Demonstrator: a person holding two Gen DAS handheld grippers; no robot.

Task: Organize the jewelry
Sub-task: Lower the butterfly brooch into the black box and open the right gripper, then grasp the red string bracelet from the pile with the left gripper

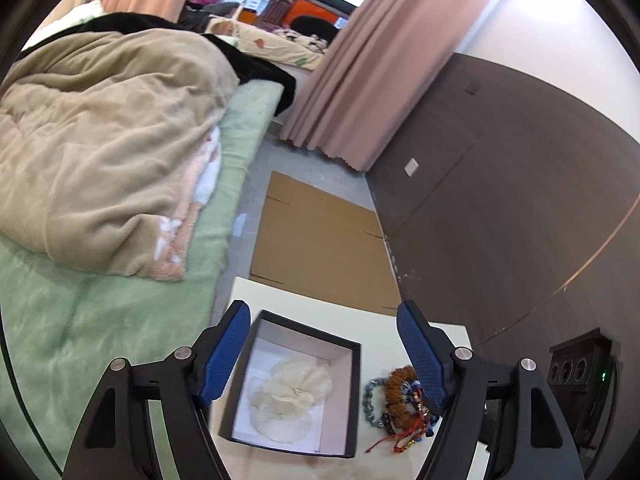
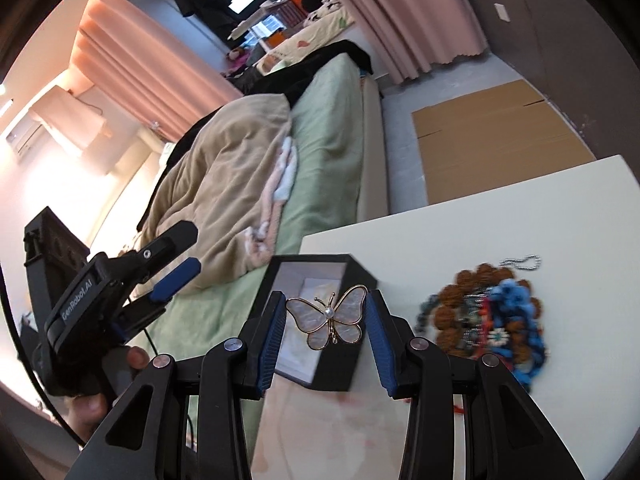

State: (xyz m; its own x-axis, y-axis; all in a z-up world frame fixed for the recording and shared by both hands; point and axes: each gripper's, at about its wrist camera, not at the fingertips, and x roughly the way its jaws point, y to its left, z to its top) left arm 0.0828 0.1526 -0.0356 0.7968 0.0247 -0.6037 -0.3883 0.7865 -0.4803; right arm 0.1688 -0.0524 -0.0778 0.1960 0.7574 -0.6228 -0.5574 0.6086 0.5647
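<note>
The right gripper (image 2: 325,316) pinches a butterfly brooch (image 2: 330,317) above the open black box (image 2: 352,270) at the table's (image 2: 500,208) bed-side edge. The left gripper (image 1: 322,354), jaws spread and empty, hovers over that box. A blurred bracelet pile (image 2: 488,316) lies beside it; bare tabletop stretches beyond.

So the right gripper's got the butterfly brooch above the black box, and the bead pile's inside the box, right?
Not quite. The right gripper does hold the butterfly brooch above the black box, but the bead pile lies on the table beside the box, not inside it. The right wrist view shows this.
</note>
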